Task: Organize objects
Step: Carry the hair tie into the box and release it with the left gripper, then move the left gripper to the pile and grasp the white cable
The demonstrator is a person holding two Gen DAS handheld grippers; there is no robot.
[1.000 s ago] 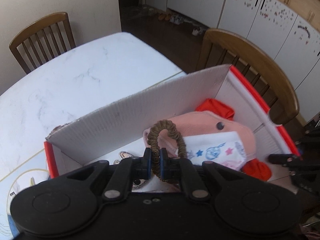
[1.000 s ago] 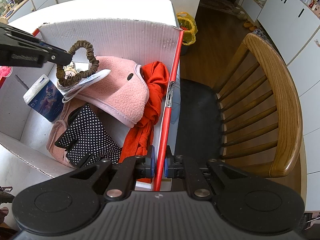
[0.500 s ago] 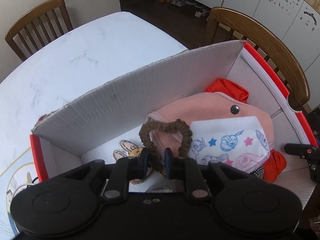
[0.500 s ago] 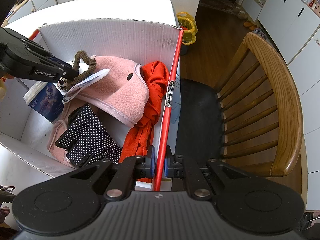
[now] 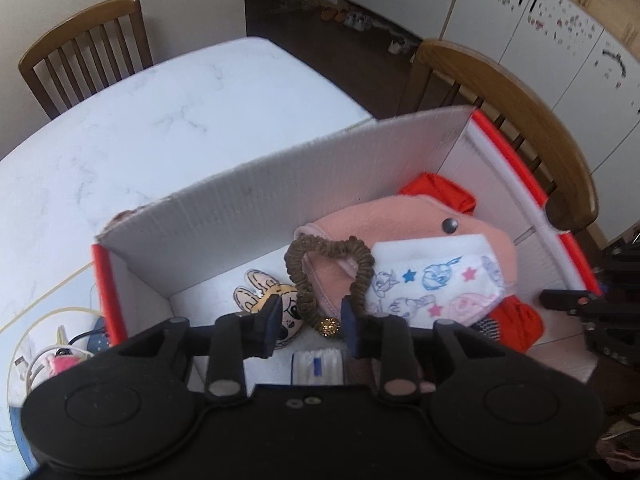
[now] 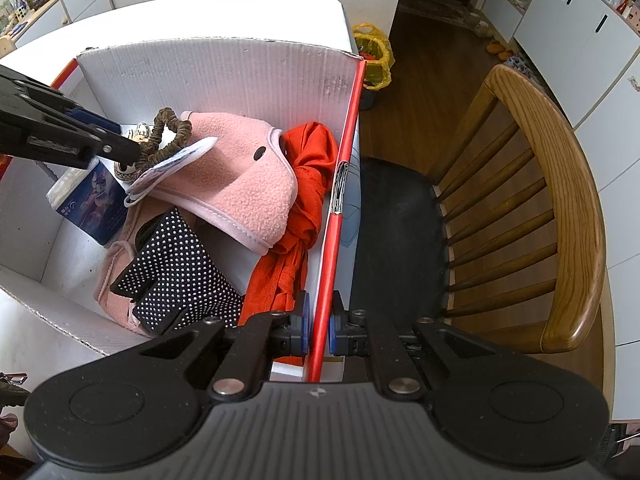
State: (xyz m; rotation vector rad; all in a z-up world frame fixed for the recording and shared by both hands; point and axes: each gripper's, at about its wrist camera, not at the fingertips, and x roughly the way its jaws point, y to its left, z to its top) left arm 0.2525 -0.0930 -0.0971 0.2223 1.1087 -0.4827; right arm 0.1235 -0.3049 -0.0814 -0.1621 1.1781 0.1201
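Your left tongs (image 5: 308,322) hang over the near end of the white cardboard box (image 5: 280,208), and their jaws have just been opening: the 2 blue pads now stand apart with the brown scrunchie (image 5: 328,276) between them but clear of both. The scrunchie lies released in the box, its gold bead (image 5: 329,326) at the near end, its loop draped over the edge of the pink fleece bib (image 5: 400,236) and just beside the cartoon rabbit charm (image 5: 268,300). A printed child's face mask (image 5: 436,280) rests on the bib to the right of the loop. Below the tongs a white tissue pack (image 5: 318,366) shows against the box floor.

Your right tongs (image 6: 319,322) are clenched on the red rim (image 6: 340,200) of the box's right wall, 1 pad on each side of it. Just inside that wall lies a black polka-dot cloth (image 6: 180,264) on another pink piece, then a knotted orange-red cloth (image 6: 296,216) along the wall, then the bib with its dark snap. Further in, the left tongs (image 6: 120,148) reach in from the left, with the scrunchie (image 6: 168,140) at their tip and a blue tissue pack (image 6: 92,200) beneath.

The box sits on the white marble counter (image 5: 140,128). Beyond it stand 2 wooden chairs, 1 at the far counter edge (image 5: 84,52) and 1 close to the box's right side (image 6: 552,208).
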